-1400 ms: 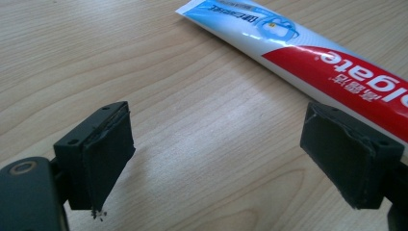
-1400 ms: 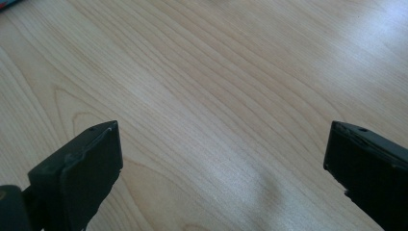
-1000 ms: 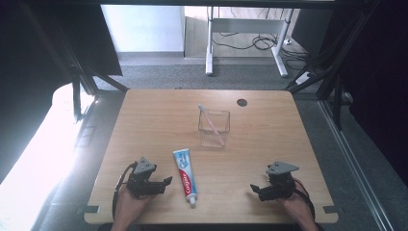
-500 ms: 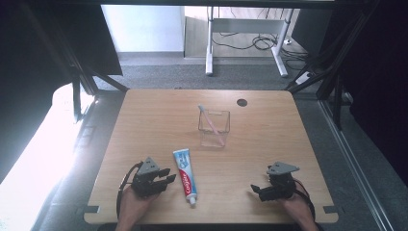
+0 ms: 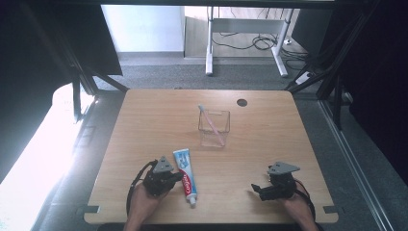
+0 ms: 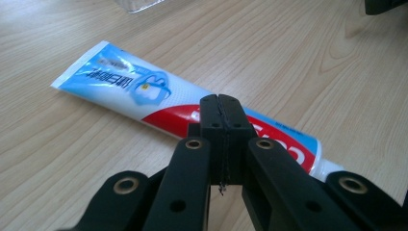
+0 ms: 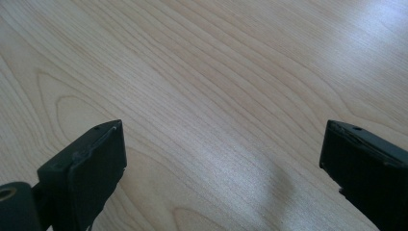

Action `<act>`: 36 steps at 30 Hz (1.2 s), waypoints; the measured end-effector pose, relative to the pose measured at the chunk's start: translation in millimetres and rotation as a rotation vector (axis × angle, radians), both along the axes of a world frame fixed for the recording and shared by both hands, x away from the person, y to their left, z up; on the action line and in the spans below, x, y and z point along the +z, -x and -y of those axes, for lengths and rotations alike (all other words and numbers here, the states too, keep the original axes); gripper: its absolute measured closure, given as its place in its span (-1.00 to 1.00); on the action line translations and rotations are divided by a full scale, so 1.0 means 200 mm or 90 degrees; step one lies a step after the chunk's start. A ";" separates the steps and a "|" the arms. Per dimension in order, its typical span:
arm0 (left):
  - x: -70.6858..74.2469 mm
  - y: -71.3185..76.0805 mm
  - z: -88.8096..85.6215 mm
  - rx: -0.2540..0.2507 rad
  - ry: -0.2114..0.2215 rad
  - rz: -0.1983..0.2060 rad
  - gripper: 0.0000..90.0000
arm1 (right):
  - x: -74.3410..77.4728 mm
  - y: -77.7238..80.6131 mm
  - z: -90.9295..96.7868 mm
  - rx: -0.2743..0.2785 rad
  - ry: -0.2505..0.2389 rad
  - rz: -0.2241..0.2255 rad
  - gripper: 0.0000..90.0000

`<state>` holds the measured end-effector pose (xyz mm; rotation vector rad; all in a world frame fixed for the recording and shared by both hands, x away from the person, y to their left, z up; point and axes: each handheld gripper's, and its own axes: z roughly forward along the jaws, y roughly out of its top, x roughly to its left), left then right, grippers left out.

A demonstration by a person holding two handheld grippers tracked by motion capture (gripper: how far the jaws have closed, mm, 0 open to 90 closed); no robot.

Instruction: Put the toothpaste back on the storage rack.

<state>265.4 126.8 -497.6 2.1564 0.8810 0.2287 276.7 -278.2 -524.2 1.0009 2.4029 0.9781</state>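
A blue, white and red toothpaste tube (image 5: 185, 174) lies flat near the table's front edge, cap toward me. My left gripper (image 5: 179, 179) sits just left of it, tips against its red end. In the left gripper view the tube (image 6: 130, 91) runs across behind the left gripper (image 6: 222, 103). Its jaws have just been closing and are pressed flat together with nothing between them. My right gripper (image 5: 255, 188) rests at the front right, open. In the right gripper view the right gripper (image 7: 221, 144) has only bare wood between its pads.
A clear square container (image 5: 214, 127) stands mid-table with a pink toothbrush (image 5: 211, 124) leaning inside. A dark round hole (image 5: 242, 102) sits near the far edge of the wooden table (image 5: 279, 139). Desk legs and cables lie on the floor beyond.
My left gripper has slid right, up to the toothpaste tube, and its jaws have shut. The right gripper has stayed where it was.
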 end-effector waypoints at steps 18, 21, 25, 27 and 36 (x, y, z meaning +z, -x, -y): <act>-0.07 -0.05 0.21 -0.041 -0.024 -0.044 0.99 | -0.01 0.00 0.00 -0.001 0.002 0.000 -0.94; -0.07 -0.05 0.21 -0.043 -0.022 -0.051 0.99 | -0.01 0.00 0.00 -0.003 0.003 -0.001 -0.93; -0.07 -0.04 0.21 -0.040 -0.018 -0.057 0.99 | -0.01 0.00 0.01 -0.005 0.002 0.000 -0.93; -0.07 -0.04 0.20 -0.041 -0.019 -0.063 0.99 | -0.01 0.00 0.01 -0.005 0.002 0.000 -0.93; -0.08 -0.02 0.15 -0.033 -0.035 -0.070 0.99 | -0.01 0.00 0.01 -0.007 0.005 0.001 -0.92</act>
